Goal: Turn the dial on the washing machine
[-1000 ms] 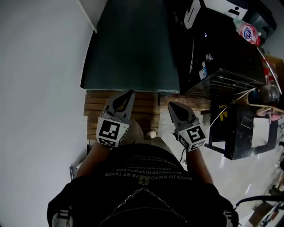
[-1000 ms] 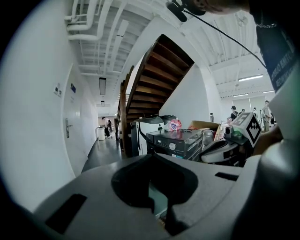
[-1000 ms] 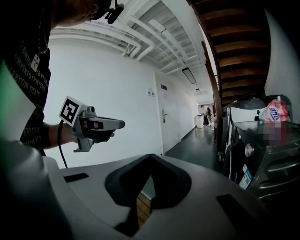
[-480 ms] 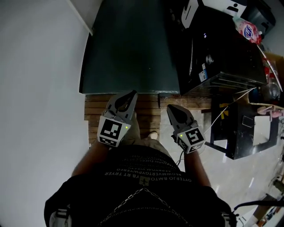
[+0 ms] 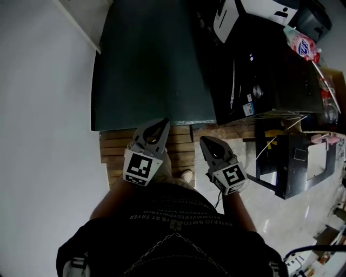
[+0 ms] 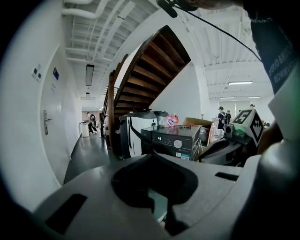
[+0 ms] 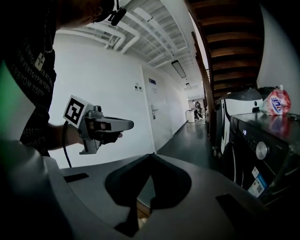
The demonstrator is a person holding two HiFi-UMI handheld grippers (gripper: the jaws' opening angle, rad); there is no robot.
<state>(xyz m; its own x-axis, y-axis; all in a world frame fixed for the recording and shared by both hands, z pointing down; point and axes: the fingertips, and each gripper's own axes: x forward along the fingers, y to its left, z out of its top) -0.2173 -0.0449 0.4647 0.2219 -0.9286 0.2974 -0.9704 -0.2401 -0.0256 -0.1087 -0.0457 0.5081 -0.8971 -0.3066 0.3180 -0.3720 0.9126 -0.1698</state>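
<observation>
The black washing machine [image 5: 254,65] stands ahead to the right in the head view, its round silver dial [image 5: 257,92] on the front panel. The dial [image 6: 177,144] also shows in the left gripper view and, nearer, the dial [image 7: 261,150] at the right edge of the right gripper view. My left gripper [image 5: 153,130] and right gripper [image 5: 208,144] are held side by side in front of the person's chest, both shut and empty, well short of the machine. The left gripper [image 7: 101,129] appears in the right gripper view.
A white appliance [image 5: 232,16] stands beyond the washing machine and a pink packet [image 5: 301,40] lies on its top. Wooden slats [image 5: 116,143] lie underfoot, then dark floor [image 5: 151,65]. A white wall [image 5: 43,108] is left, a black stand [image 5: 292,162] right, stairs [image 6: 150,61] overhead.
The person has stepped forward: both grippers have moved ahead together over the wooden slats, and the washing machine and dark floor now sit nearer. Both pairs of jaws stayed shut.
</observation>
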